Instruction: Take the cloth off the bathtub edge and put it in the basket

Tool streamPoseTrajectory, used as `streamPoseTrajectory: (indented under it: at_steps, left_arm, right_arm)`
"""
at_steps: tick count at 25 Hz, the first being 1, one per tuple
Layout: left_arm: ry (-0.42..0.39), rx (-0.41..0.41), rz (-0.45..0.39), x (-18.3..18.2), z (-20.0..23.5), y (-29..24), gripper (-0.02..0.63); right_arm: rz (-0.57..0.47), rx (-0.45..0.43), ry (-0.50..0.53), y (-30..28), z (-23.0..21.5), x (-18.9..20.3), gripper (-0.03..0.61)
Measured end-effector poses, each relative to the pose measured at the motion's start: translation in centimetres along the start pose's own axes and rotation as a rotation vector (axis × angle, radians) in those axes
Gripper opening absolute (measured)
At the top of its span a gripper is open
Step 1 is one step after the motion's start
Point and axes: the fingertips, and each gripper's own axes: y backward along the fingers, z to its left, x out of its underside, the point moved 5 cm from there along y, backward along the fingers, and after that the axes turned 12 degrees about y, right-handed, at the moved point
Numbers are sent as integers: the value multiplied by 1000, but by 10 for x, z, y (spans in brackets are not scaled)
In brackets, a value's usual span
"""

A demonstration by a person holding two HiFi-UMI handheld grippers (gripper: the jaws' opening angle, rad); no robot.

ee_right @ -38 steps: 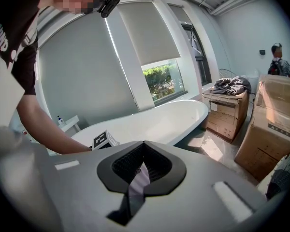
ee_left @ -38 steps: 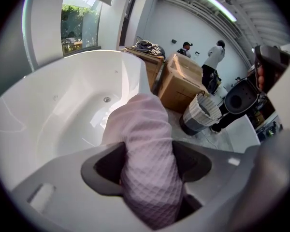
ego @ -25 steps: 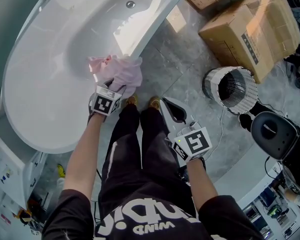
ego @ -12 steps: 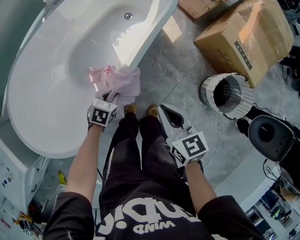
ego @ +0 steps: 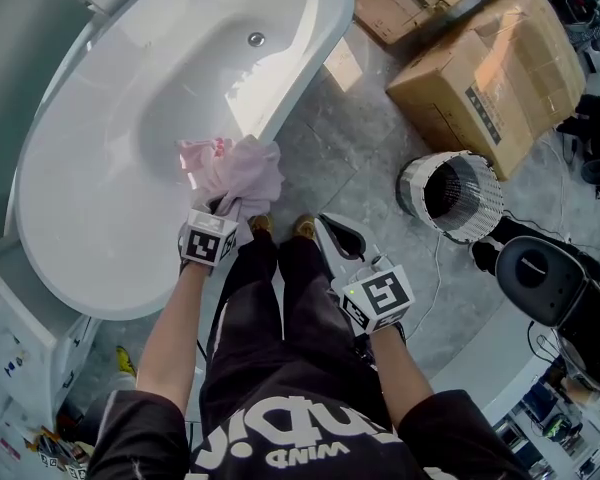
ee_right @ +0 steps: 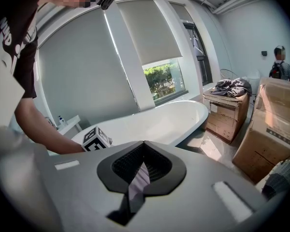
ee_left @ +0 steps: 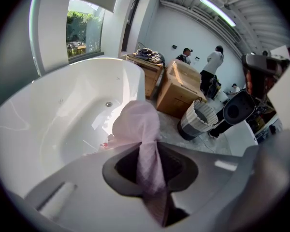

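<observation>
Left claw [ego: 223,208], its jaws having just been closing, is clamped on the pink cloth [ego: 244,171] at the bathtub [ego: 90,183] edge. Right claw [ego: 333,226] is together, empty. Basket [ego: 411,186] stands well apart.

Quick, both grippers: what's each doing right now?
Left gripper: jaws have just been closing, now pinching the cloth.
Right gripper: closed, empty.
</observation>
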Motion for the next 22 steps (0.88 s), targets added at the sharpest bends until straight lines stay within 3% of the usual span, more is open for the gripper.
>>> streamPoseTrajectory:
  at_steps: [7, 15, 22]
  left_arm:
    - [48, 47, -93, -17, -29, 50, 51]
    - [34, 58, -231, -54, -72, 126, 52]
    - [-27, 123, -324, -78, -121, 198, 52]
  right_arm:
    - [-10, -1, 14, 17, -2, -11, 9]
    - [-65, -5, 22, 48, -5, -37, 9]
    - [-133, 16, 56, 90, -1, -71, 9]
